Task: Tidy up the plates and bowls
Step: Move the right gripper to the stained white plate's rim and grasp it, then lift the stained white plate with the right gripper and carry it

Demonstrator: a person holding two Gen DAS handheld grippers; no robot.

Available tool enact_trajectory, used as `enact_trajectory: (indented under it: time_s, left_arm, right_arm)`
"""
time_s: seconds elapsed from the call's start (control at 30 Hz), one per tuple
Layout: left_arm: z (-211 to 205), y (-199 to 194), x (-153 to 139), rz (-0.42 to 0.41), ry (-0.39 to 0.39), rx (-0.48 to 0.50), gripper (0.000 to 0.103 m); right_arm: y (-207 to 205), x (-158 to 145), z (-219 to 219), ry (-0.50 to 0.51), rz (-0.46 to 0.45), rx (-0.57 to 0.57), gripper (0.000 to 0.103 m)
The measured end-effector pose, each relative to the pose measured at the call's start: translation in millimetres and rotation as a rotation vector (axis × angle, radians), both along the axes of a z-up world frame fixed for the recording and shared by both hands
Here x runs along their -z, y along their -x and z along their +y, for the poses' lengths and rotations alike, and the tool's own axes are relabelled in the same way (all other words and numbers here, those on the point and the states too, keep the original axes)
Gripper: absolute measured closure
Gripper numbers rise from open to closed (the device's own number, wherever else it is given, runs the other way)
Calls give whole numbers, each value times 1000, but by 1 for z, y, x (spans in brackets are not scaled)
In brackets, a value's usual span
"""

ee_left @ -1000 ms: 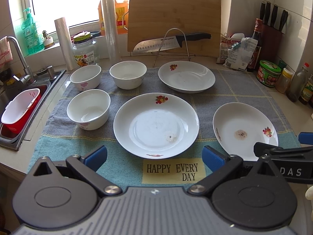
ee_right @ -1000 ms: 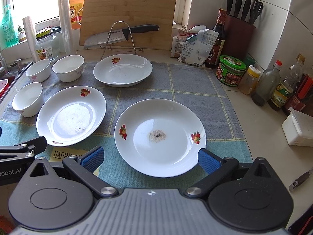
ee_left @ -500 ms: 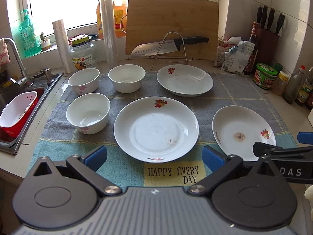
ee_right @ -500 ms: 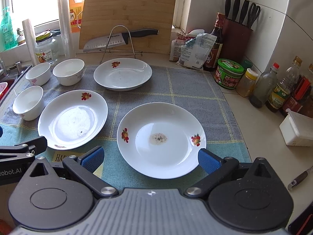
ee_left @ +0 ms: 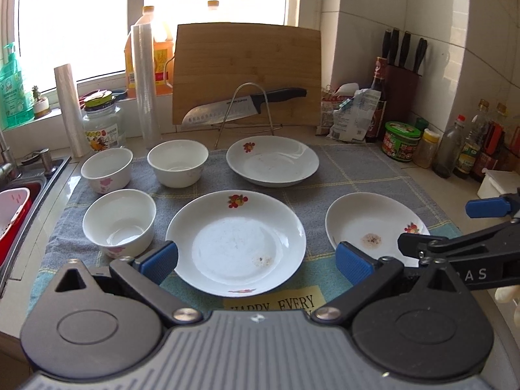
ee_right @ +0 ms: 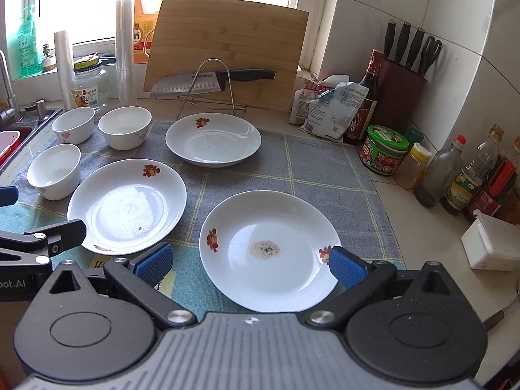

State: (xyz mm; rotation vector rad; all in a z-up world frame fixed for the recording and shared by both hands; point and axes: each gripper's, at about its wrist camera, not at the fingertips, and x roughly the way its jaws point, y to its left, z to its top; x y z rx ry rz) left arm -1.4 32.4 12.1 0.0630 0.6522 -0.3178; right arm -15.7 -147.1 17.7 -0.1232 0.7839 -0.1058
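On the bench, a grey-and-teal cloth (ee_left: pixel 344 175) carries three plates and three bowls. The centre plate (ee_left: pixel 235 242) lies directly ahead of the left gripper (ee_left: pixel 256 261), whose jaws stand wide apart, empty. The right plate (ee_right: pixel 269 250), with a brown stain at its middle, lies between the spread, empty jaws of the right gripper (ee_right: pixel 250 265). The far plate (ee_left: pixel 272 160) sits before the cutting board (ee_left: pixel 247 74). The bowls (ee_left: pixel 118 222) (ee_left: pixel 106 169) (ee_left: pixel 177 162) stand grouped at the left, near the sink (ee_left: pixel 19 201).

Counter (ee_right: pixel 422 237) under checked cloth (ee_right: pixel 318 175)
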Motion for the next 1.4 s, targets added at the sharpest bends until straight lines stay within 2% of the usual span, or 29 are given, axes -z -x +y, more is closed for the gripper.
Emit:
enact_trajectory:
  time_s: [0.07,0.2,0.47,0.77,1.07,1.3,1.4]
  left_arm:
    - [1,3,3,-20,27,46,1]
    - [1,1,11,-3,57,108,1]
    - [-16,-1,29,22,46,192,1]
    - [-46,-8,53,18,40,246,1]
    - [-93,-14,82,62,-23,328,1]
    - [-118,-20,107,88,-90,332,1]
    - [-124,-25,113,96,-91,333,1]
  right_arm:
    - [1,1,-2,16,-3,-1,0]
    - [6,2,-8,17,-16,7,0]
    - [5,6,-31,22,-29,34,0]
    - [-12,21,-66,-14,-24,-20,0]
    - [-40,47,-106,-112,23,-62,0]
    - [-64,81,-127,-138,97,-71,0]
    - [-71,89,-135,-163,118,-94,0]
